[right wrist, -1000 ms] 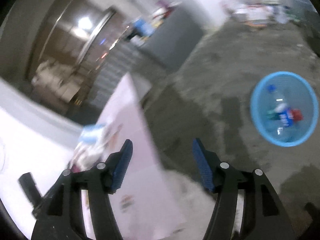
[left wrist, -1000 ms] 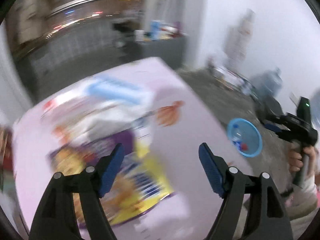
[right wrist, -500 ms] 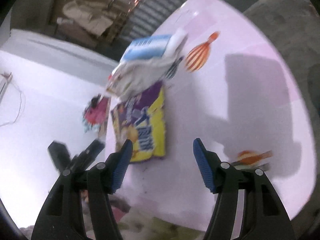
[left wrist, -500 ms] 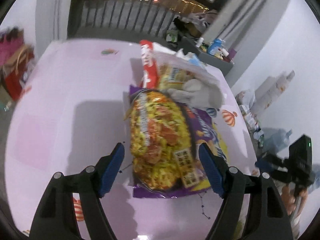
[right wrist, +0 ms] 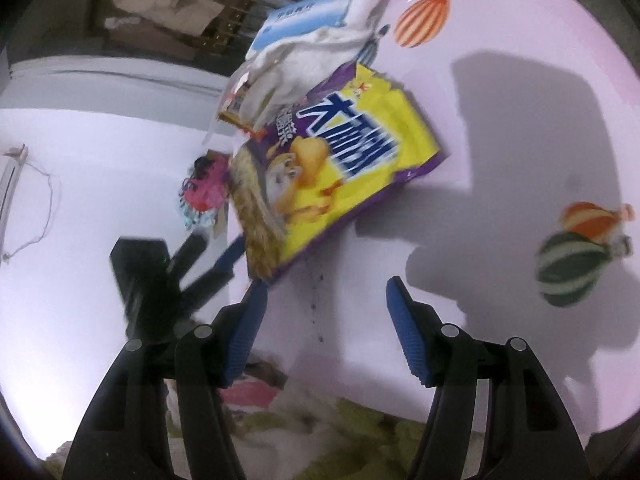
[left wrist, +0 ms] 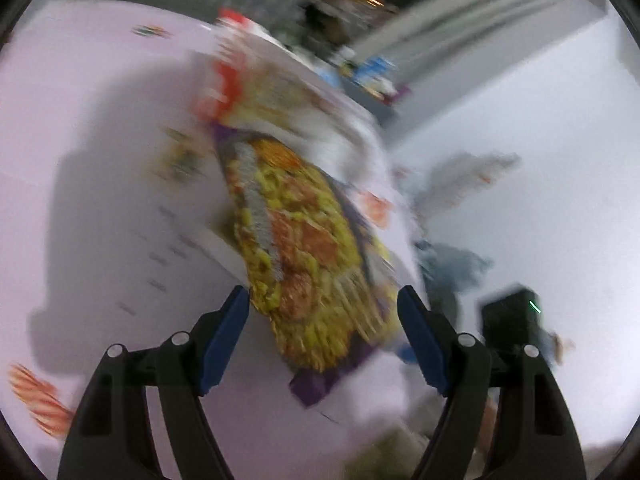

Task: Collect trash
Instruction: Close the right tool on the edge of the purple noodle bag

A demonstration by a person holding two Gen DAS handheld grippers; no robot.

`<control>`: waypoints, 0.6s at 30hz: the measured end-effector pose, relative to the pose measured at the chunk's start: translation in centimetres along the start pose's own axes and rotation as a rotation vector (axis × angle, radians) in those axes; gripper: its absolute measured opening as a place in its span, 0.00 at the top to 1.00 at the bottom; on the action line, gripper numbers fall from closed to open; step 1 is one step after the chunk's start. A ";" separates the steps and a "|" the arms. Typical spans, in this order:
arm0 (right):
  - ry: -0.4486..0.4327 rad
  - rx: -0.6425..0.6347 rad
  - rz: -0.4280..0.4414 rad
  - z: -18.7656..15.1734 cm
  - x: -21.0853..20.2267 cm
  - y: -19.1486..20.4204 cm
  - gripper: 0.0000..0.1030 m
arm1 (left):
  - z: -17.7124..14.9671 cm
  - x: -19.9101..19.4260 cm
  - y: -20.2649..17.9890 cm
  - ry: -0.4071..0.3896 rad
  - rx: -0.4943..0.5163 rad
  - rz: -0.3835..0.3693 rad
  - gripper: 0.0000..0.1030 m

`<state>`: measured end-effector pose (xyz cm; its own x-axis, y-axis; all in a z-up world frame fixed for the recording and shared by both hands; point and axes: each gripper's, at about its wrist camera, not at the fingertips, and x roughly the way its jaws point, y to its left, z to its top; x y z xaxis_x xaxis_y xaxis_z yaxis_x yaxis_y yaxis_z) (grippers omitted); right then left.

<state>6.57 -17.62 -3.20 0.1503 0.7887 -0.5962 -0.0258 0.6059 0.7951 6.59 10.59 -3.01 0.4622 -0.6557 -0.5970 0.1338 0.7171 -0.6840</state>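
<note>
Pale pink tabletop (right wrist: pixel 500 128) printed with balloons carries the litter. On it a yellow and purple snack bag (right wrist: pixel 340 168) is laid flat, and in the left wrist view it (left wrist: pixel 304 256) is framed directly ahead between the spread fingers of the left gripper (left wrist: pixel 324 320), its long axis running away from them. From the right gripper (right wrist: pixel 326 304), likewise held apart and empty, the bag sits ahead and leftward. A white crumpled wrapper (right wrist: pixel 312 64) and blue pack (right wrist: pixel 304 16) are piled beyond. The left is judged nearer.

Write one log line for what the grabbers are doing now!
left gripper: open, over snack bag | right gripper: open, empty, near bag's corner | bag: flat on pink table | trash: not yet grasped
</note>
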 end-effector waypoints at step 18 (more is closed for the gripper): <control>-0.191 0.134 -0.059 0.5 -4.9 -4.1 0.42 | -2.3 1.2 -6.4 0.076 0.302 -0.080 0.27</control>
<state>6.42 -23.99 -3.51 0.3321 0.7104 -0.6205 0.1183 0.6213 0.7746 4.28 4.67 -0.35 0.3744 -0.7207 -0.5834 0.4267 0.6925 -0.5817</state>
